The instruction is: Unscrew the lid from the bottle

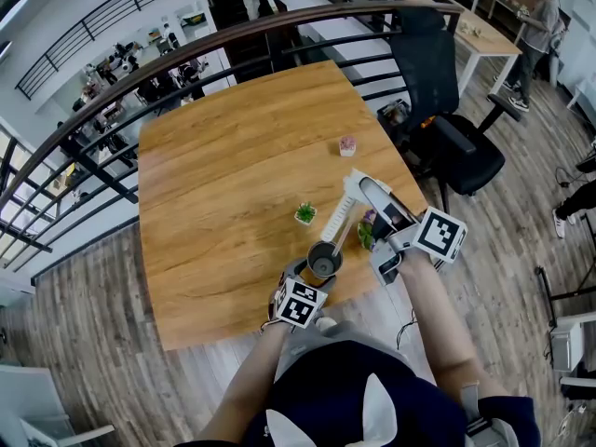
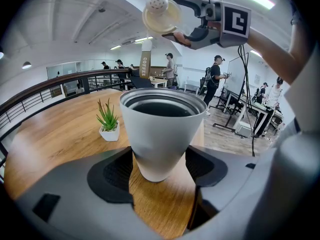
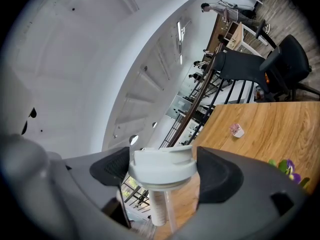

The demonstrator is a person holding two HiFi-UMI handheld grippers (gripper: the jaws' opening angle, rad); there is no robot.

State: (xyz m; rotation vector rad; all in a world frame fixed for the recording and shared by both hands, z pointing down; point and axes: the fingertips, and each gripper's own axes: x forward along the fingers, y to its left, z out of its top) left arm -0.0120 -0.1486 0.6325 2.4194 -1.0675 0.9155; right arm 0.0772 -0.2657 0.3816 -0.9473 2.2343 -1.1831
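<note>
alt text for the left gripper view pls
An open white bottle stands on the wooden table, its base clamped in the left gripper. Above it, the right gripper holds the unscrewed lid in the air. A small potted plant sits to the bottle's left.

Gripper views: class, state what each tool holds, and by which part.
The left tool grips the open bottle low on its body, near the base. The right tool grips the lid by opposite sides of its rim.
</note>
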